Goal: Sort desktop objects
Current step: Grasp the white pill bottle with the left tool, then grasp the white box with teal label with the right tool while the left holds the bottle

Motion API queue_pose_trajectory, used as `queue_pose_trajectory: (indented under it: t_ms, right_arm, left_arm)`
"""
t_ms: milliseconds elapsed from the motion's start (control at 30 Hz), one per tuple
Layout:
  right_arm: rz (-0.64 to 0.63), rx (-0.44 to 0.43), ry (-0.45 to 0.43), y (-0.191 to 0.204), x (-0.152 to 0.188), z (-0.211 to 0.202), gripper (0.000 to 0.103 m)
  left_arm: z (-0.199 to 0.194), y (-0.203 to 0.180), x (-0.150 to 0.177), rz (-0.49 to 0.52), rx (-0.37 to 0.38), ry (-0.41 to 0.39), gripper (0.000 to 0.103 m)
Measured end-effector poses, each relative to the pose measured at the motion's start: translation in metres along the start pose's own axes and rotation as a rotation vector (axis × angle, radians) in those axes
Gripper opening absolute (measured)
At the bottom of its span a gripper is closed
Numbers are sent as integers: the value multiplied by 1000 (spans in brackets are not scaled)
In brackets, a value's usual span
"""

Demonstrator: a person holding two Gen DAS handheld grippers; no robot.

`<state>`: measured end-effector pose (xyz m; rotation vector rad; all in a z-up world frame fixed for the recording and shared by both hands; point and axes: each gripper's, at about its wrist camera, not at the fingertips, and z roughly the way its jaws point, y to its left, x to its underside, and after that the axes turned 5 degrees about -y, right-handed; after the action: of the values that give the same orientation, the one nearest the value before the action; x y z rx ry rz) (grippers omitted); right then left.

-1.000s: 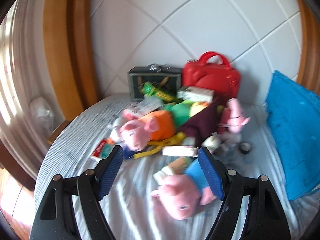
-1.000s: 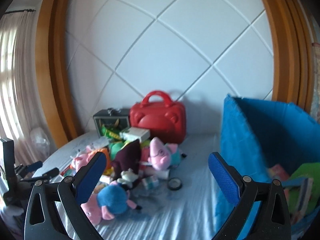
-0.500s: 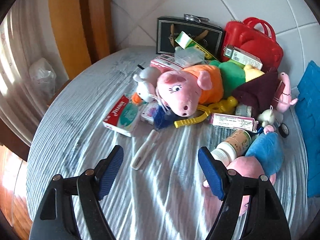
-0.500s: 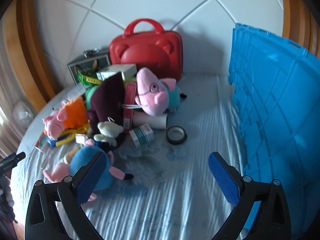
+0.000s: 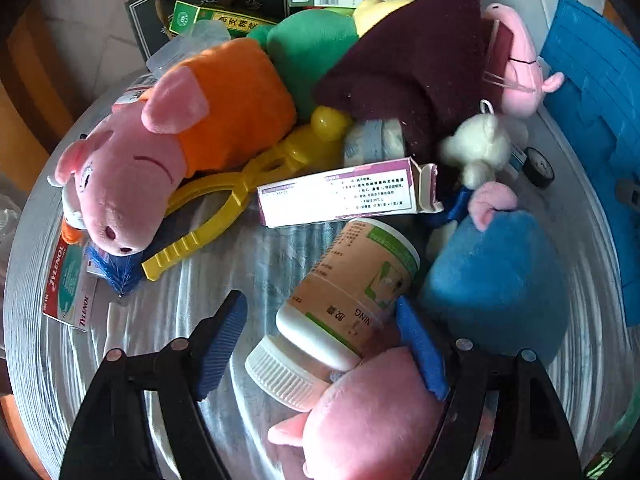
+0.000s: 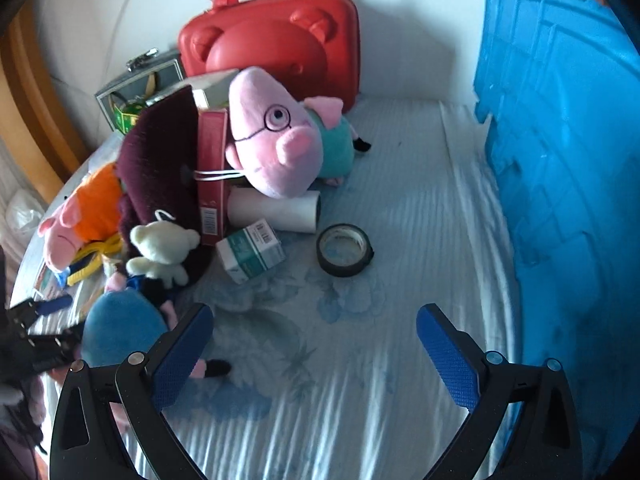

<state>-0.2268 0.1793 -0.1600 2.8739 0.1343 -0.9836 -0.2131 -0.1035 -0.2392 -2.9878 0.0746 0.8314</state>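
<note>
A heap of toys and boxes lies on a round table covered in pale blue cloth (image 6: 400, 208). My left gripper (image 5: 320, 304) stands open around a tan and green pill bottle (image 5: 352, 292) with a white cap, lying on its side. The right pad (image 5: 420, 344) rests against the bottle; the left pad (image 5: 224, 332) is clear of it. A pig plush in a blue dress (image 5: 496, 280) lies just right of the bottle. My right gripper (image 6: 316, 314) is open over bare cloth, short of a black tape roll (image 6: 344, 250) and a small green-white box (image 6: 252, 254).
A blue crate (image 6: 560, 160) walls off the right side. A red case (image 6: 272, 36) and a dark tin (image 6: 140, 80) stand at the back. Also piled are an orange-dressed pig (image 5: 160, 152), yellow toy pliers (image 5: 224, 208), a purple-white box (image 5: 344, 196), a Tylenol box (image 5: 68, 284) and a pig with glasses (image 6: 276, 140).
Both grippers have dropped toward the table and tipped downward. The left one has closed in on the pile, so the pill bottle now lies between its jaws. The right one came down near the tape roll.
</note>
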Motion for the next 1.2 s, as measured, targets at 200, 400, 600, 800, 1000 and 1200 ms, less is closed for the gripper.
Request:
queue_pose_trajectory:
  t_ms: [200,400,600,800,1000,1200]
  right_arm:
    - [-58,-51,63,21,-5,47,103]
    - [-130,-87,111,41,-10,86,103]
    - [-190,-71,111,53,-22,107,103]
    - [-229,-78,116,63,-28,120,89]
    - [-217,-80,103,64,-22,105,61]
    - [-195,-80,35,56,-16,55,61]
  left_arm:
    - [10,15,-5,-49,-84,-8,55]
    - [15,34,-8,-88,-98,3,55]
    - [24,32,-3,-96,-96,41,53]
    - [15,35,3,-111,-83,36,53]
    - [-5,36,6,-102,-91,5,53]
    - [-40,44,11,-124,-97,-54,52]
